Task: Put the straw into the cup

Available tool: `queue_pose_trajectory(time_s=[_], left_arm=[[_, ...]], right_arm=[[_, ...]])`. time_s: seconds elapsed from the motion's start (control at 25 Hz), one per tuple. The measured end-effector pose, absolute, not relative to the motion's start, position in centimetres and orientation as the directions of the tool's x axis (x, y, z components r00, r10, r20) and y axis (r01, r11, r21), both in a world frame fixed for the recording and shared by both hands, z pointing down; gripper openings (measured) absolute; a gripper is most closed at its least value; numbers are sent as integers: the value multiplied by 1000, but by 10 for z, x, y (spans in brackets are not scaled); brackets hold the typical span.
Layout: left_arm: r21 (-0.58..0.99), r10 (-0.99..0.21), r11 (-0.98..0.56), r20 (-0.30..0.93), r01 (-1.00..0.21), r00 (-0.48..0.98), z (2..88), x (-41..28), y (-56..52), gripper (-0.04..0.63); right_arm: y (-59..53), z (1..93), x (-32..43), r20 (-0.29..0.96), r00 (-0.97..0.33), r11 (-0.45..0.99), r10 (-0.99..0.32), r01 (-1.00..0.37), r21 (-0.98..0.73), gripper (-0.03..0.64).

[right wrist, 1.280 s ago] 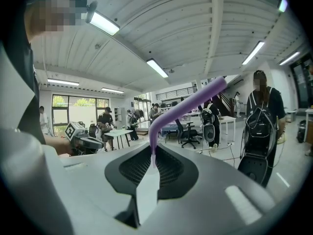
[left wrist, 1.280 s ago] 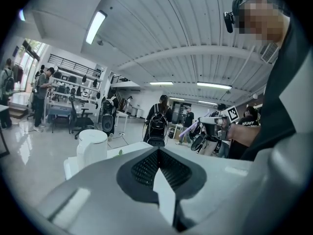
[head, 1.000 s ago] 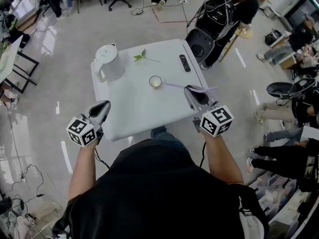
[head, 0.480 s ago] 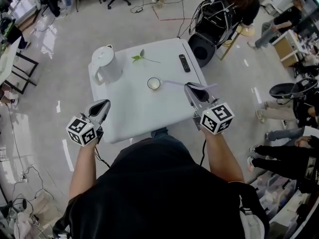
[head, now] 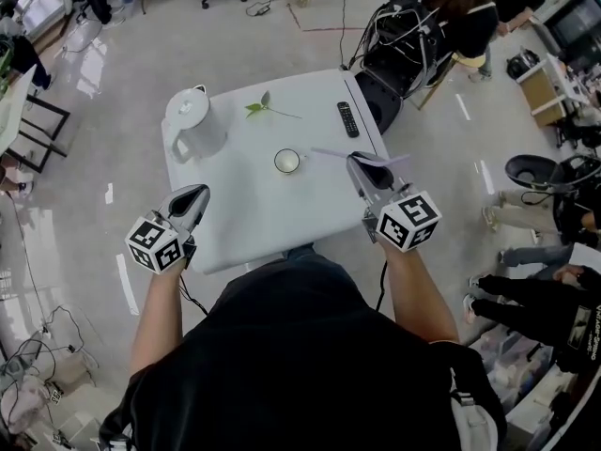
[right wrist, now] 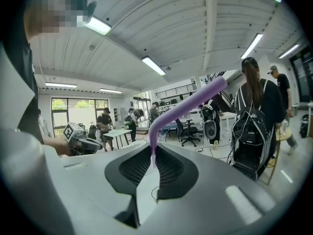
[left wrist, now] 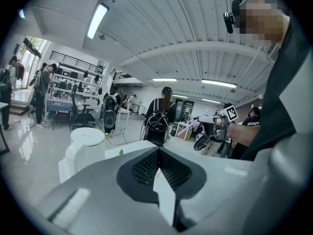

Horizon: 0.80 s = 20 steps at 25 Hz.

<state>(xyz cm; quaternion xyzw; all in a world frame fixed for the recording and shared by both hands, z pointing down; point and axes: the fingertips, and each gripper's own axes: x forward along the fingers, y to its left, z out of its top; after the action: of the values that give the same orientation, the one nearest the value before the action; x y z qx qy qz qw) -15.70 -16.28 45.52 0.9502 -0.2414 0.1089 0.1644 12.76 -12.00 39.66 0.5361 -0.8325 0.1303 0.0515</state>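
A small white cup [head: 287, 161] stands near the middle of the white table [head: 272, 209]. My right gripper [head: 358, 162] hovers over the table's right edge, shut on a purple bendy straw [head: 331, 154] whose long part points left toward the cup. In the right gripper view the straw [right wrist: 188, 103] rises from between the closed jaws and bends up to the right. My left gripper [head: 195, 195] hangs over the table's left front edge, shut and empty. The cup is hidden in both gripper views.
A white kettle [head: 192, 120] stands at the table's back left, also in the left gripper view [left wrist: 84, 148]. A green leaf sprig [head: 266, 107] and a black remote [head: 347, 118] lie at the back. A black chair with a backpack [head: 406, 36] and people stand behind and right.
The table and its things have drifted slightly up and left in the head view. Both grippers hold about the same places; the straw stays clamped.
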Motion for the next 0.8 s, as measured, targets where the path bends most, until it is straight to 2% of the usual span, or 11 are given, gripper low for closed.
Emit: queue_pose_trajectory(time_s=[0.8], left_arm=[[295, -413, -818, 298, -494, 861, 468, -125, -216, 0]], right_arm=[[-175, 403, 153, 256, -429, 395, -866, -902, -176, 61]])
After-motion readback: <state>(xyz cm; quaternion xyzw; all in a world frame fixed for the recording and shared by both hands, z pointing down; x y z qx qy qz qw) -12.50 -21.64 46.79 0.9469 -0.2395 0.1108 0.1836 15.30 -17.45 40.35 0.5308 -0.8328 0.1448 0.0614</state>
